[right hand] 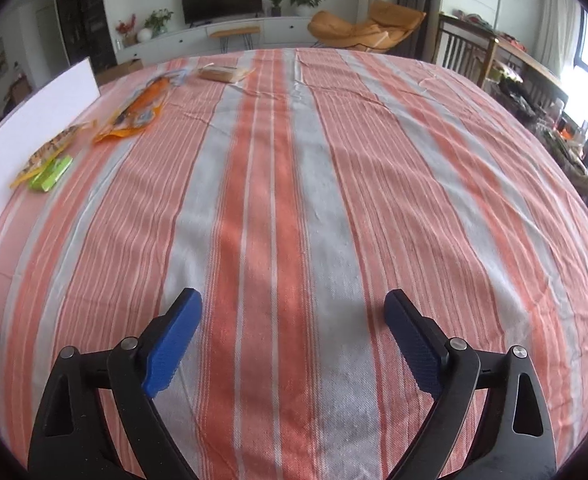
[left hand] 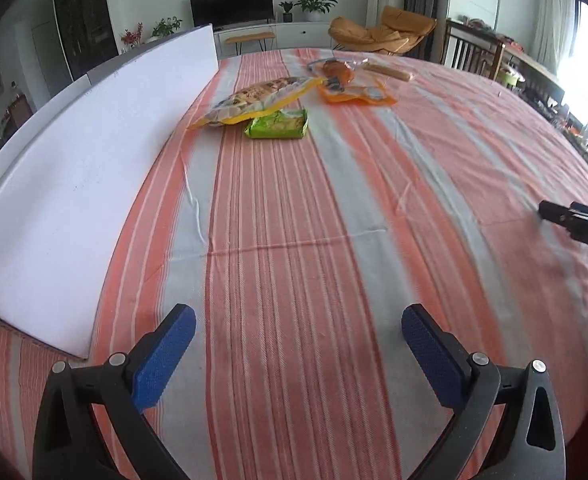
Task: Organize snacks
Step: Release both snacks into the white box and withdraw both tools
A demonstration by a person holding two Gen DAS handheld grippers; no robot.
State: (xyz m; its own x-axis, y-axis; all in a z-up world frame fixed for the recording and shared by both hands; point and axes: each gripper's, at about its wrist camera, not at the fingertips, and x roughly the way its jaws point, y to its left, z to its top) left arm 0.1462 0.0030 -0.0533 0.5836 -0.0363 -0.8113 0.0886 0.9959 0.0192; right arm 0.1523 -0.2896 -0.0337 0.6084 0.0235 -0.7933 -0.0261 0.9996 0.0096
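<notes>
Several snacks lie at the far left of the striped tablecloth (left hand: 294, 208). A yellow bag of biscuits (left hand: 254, 100) rests partly over a green packet (left hand: 278, 126). Behind them lie an orange pouch (left hand: 353, 94), a clear bag with a bun (left hand: 335, 70) and a long beige bar (left hand: 389, 72). The right wrist view shows the yellow bag (right hand: 48, 150), green packet (right hand: 52, 174), orange pouch (right hand: 138, 114) and bar (right hand: 224, 73). My left gripper (left hand: 297, 320) is open and empty, far from the snacks. My right gripper (right hand: 293, 306) is open and empty over bare cloth.
A white board (left hand: 94, 168) lies flat along the left side of the table, beside the snacks. The tip of the right gripper (left hand: 573, 220) shows at the right edge of the left wrist view. Chairs and a sideboard stand beyond the far edge.
</notes>
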